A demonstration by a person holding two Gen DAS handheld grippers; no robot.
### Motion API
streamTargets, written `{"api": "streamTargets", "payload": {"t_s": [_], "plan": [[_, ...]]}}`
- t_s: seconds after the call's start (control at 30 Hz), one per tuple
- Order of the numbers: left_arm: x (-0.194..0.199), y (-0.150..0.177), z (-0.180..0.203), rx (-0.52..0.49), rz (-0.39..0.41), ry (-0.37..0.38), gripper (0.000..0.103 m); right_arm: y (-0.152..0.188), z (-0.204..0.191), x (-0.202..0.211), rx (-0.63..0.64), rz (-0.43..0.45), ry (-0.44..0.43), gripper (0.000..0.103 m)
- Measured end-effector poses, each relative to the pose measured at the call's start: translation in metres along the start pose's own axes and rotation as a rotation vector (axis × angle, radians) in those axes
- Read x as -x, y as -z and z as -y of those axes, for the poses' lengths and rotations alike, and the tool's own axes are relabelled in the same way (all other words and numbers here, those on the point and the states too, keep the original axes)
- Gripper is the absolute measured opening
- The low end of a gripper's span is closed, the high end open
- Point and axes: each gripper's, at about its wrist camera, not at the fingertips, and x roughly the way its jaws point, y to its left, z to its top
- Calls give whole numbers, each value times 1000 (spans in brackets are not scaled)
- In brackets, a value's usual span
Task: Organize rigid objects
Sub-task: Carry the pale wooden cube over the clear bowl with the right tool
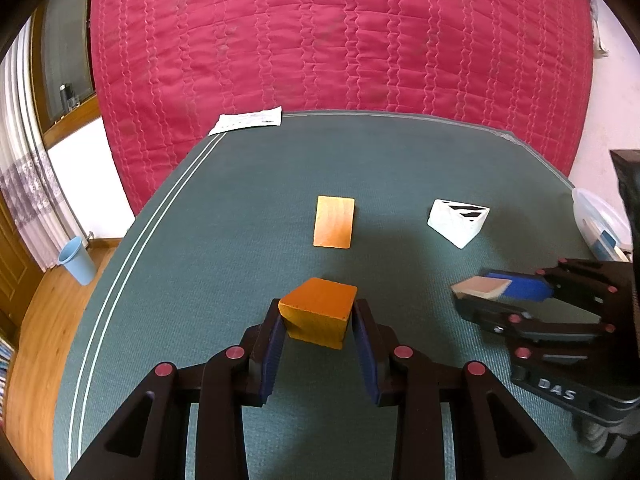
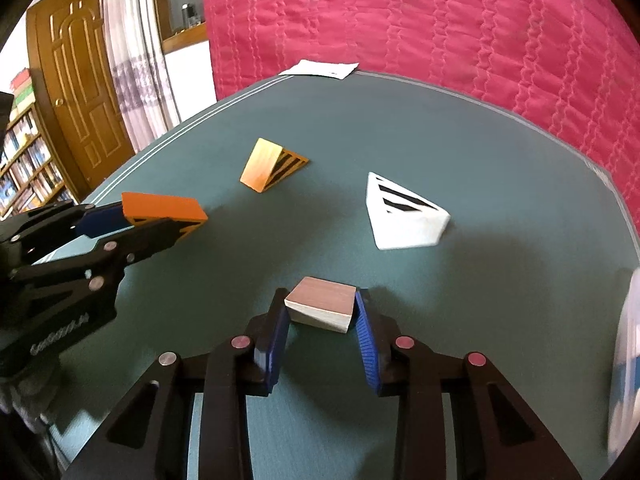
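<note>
— So, where do you stand?
— Your left gripper (image 1: 316, 320) is clamped on the orange wedge (image 1: 318, 312), held over the tabletop (image 1: 200, 240). Your right gripper (image 2: 322, 312) is pinched on the pale wedge (image 2: 322, 308).
— And what's left?
— Between and beyond them, an orange wedge (image 1: 334, 222) and a white wedge (image 1: 458, 222) lie loose and well apart. Nothing looks grouped yet; I'd judge you're early on.

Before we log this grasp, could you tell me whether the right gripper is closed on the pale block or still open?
Closed on it: the right gripper's blue jaws press both sides of the pale block.
</note>
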Motion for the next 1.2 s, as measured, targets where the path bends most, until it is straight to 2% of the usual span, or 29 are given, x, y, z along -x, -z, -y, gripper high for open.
{"api": "streamTargets", "payload": {"t_s": [0.47,1.2], "plan": [[5,3,10,-20,-2,4,36,26,32,36,-103,48,-9,34],[13,3,39,-50,-3,25,36,54,97,100,-272,168,92,34]]}}
